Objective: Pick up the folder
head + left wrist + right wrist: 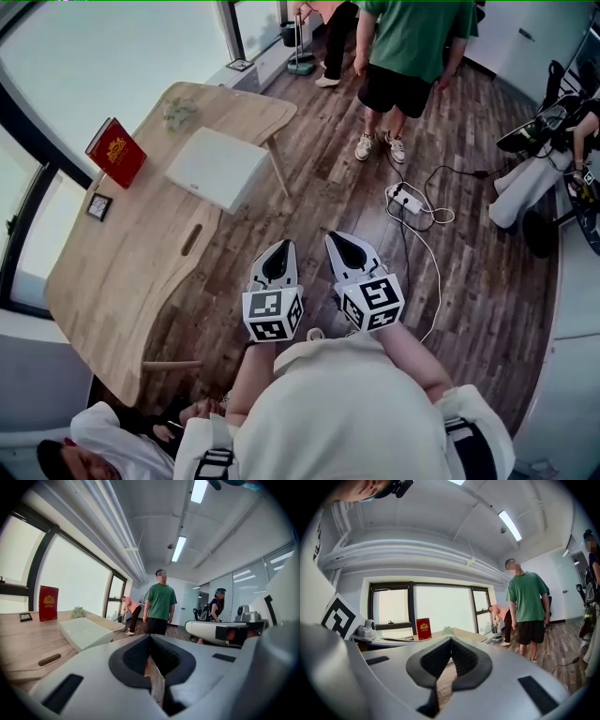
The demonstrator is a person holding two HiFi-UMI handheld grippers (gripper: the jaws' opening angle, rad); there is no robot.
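Observation:
The folder (pixel 217 169) is a flat white slab lying on the light wooden table (pixel 122 272), near the table's far right edge. In the left gripper view the folder (pixel 84 632) lies ahead and to the left. My left gripper (pixel 281 247) and right gripper (pixel 339 239) hang side by side over the wooden floor, well short of the table and right of it. Both are shut with nothing between the jaws. The left gripper (pixel 150 639) points toward the room beyond the table's end. The right gripper (pixel 451 640) faces the windows.
A red booklet (pixel 116 152) stands at the table's window side, with a small dark frame (pixel 98 206) and a little plant (pixel 178 112) nearby. A person in a green shirt (pixel 412 56) stands ahead. A power strip with cables (pixel 408 199) lies on the floor. Another person (pixel 103 441) sits at lower left.

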